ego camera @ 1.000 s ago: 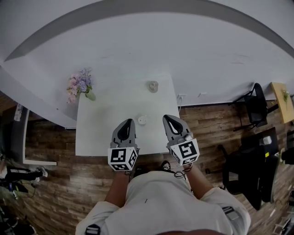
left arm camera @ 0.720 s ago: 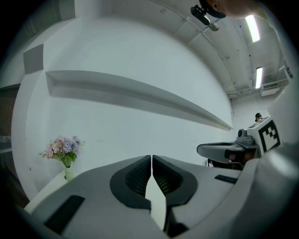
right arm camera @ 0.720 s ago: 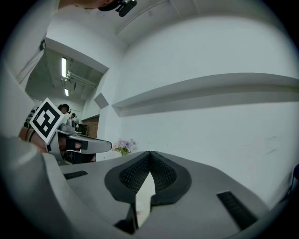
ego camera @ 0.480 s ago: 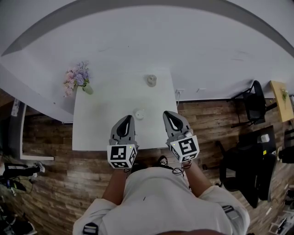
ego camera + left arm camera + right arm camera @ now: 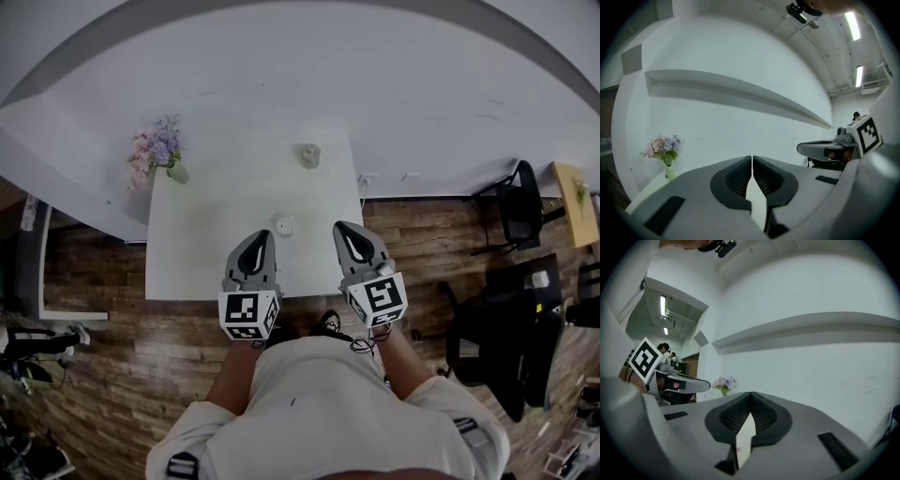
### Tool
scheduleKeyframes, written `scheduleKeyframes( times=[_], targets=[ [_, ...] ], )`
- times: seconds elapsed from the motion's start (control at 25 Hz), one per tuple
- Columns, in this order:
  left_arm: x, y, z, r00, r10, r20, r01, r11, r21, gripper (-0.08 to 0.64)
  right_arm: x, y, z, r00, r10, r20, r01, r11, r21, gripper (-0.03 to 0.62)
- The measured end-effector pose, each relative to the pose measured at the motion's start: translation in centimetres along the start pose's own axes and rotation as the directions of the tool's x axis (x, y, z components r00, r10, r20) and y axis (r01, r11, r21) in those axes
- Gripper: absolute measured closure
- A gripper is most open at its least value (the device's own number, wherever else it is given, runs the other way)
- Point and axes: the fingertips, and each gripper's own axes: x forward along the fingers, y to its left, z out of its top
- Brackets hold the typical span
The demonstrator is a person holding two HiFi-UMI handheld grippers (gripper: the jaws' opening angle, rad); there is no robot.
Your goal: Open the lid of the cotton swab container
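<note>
On the white table (image 5: 211, 258), the cotton swab container (image 5: 284, 224) is the small round white thing a little in from the table's near edge. It shows a flat pale top, and we take that for its lid, in place. It is too small for us to tell more of its shape, or whether it bears a label.

The left gripper (image 5: 260, 236) and the right gripper (image 5: 345, 228) hang side by side over the table's near edge. The container sits just beyond their tips, between the two and touching neither. Each gripper's own view shows its ribbed black pads pressed together at the tips with nothing pinched between them. Only a pale wedge of tabletop shows through the slot below the tips.

Only the head view shows the container, as well as a small grey jar (image 5: 309, 155) at the table's far edge, the wooden floor (image 5: 103, 323) around the table and a black chair (image 5: 520, 211) off the table's right side. The gripper views look level across the table instead. They show a long ledge (image 5: 740, 93) on the white wall behind the table and strip lights (image 5: 853, 26) on the ceiling. In each of them the other gripper stands at the side.

A bunch of pink and purple flowers (image 5: 155, 155) in a vase stands at the table's far left corner and appears in all three views.

The only print we can make out is the black-and-white square markers on the grippers' cubes.
</note>
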Motion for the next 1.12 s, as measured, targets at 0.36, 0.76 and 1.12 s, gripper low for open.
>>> scheduleKeyframes(
  times=[0.36, 0.76, 1.12],
  targets=[
    [-0.3, 0.3, -0.4, 1.000, 0.006, -0.015, -0.006, 1.000, -0.001, 0.534, -0.1, 0.3, -0.3, 1.000, 0.003, -0.011, -0.003, 1.000, -0.006, 0.595],
    [-0.5, 0.7, -1.2, 1.000, 0.006, -0.026, -0.006, 1.000, -0.007, 0.534, 0.0, 0.5, -0.8, 1.000, -0.007, -0.024, 0.007, 1.000, 0.002, 0.595],
    [-0.5, 1.3, -1.6, 1.000, -0.003, -0.030, 0.003, 1.000, -0.011, 0.534, 0.0, 0.5, -1.2, 0.999, -0.026, -0.032, 0.026, 1.000, 0.003, 0.595]
  ],
)
